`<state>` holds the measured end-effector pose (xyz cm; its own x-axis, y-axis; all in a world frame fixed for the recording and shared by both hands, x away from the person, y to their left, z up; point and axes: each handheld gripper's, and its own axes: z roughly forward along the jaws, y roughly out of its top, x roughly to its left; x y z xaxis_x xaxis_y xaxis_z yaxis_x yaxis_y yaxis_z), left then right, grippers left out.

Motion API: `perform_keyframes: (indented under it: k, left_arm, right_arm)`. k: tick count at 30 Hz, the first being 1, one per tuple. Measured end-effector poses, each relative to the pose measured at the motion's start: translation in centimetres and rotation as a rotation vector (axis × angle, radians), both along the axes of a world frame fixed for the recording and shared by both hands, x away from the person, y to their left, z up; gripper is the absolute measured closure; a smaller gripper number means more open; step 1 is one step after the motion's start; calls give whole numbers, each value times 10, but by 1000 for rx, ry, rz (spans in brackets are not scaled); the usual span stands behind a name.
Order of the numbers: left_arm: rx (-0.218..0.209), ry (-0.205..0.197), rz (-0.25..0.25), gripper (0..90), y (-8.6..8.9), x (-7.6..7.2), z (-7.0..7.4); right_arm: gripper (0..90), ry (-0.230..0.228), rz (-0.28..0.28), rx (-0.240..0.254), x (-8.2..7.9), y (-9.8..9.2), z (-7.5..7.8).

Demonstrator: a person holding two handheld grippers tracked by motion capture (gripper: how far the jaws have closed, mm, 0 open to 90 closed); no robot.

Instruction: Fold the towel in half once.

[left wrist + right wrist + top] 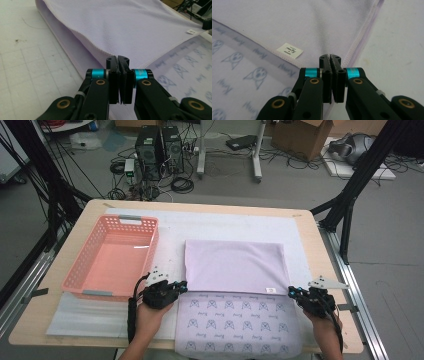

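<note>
A lilac towel (235, 266) lies mid-table, folded partway over its printed underside, w/ both near corners of the fold pinched, apparently so the flap can travel evenly. Pink basket (111, 256) sits just left; bare mat beyond gives room. Left gripper (120, 60) & right gripper (330, 58): jaws clamped tight on cloth corners.

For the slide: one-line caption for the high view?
Left gripper and right gripper, jaws shut, at the near corners of a folded lilac towel beside a pink basket.
</note>
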<state>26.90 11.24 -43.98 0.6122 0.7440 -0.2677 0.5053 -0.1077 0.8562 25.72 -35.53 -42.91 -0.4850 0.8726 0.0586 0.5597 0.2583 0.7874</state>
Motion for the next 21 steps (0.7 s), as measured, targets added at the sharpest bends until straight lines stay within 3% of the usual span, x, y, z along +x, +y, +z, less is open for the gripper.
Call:
perform_keyframes:
  k: [21]
  left_arm:
    - [-19,-34,-94,873,10,-91,-2]
  right_arm:
    - [885,24,53,8,-94,-3,-4]
